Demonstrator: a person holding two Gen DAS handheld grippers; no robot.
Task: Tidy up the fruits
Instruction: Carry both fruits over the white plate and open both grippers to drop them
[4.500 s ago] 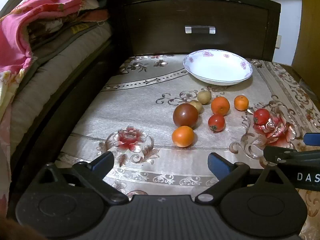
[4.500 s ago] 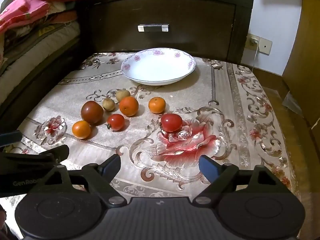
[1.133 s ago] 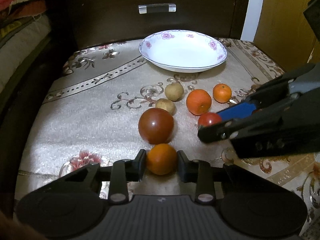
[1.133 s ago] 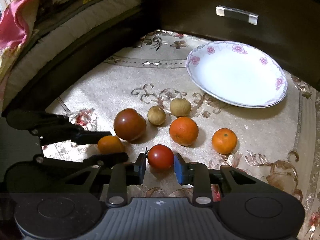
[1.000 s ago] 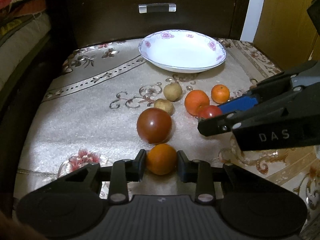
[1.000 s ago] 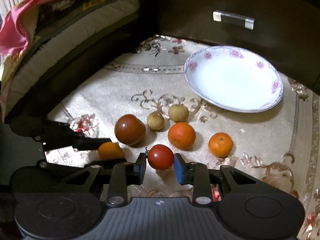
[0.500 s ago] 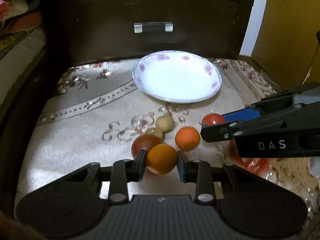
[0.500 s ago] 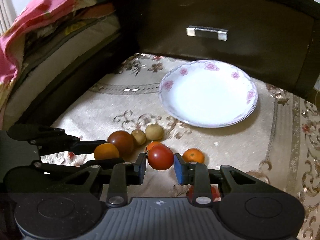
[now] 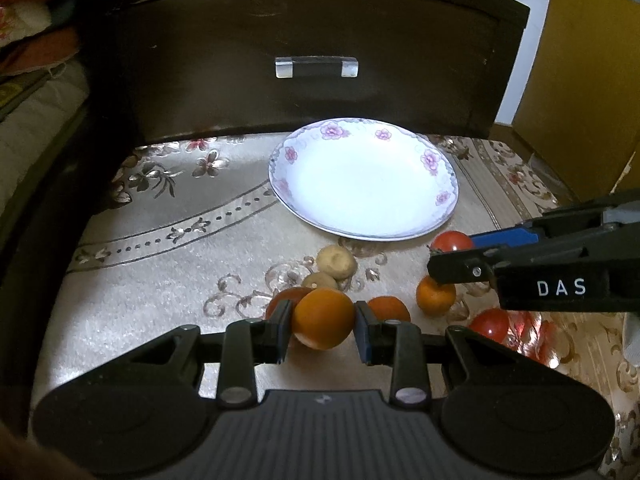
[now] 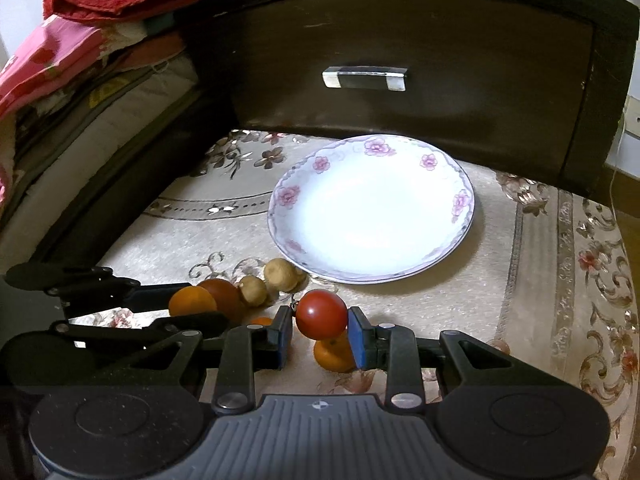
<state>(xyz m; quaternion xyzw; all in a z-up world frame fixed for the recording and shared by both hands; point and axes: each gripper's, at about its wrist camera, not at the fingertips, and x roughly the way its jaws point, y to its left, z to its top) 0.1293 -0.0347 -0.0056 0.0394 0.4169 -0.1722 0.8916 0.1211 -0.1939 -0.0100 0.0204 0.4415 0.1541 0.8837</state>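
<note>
My left gripper [image 9: 322,330] is shut on an orange fruit [image 9: 323,319] and holds it above the cloth, short of the white flowered plate [image 9: 442,196]. My right gripper [image 10: 320,330] is shut on a red tomato [image 10: 321,314], lifted near the plate's [image 10: 460,204] front rim; it also shows in the left wrist view [image 9: 451,241]. On the cloth lie a dark tomato [image 10: 222,294], two small tan fruits [image 9: 336,261], two oranges [image 9: 435,295] and a red tomato [image 9: 489,325]. The plate holds nothing.
A dark wooden drawer front with a metal handle [image 9: 316,67] stands right behind the plate. Stacked bedding and a mattress [image 10: 80,92] rise on the left. A yellow-brown cabinet [image 9: 580,80] is at the right. The patterned cloth [image 9: 160,232] covers the surface.
Both grippers closed on their fruits, lifted them off the cloth and moved forward toward the plate, which now looks nearer in both views.
</note>
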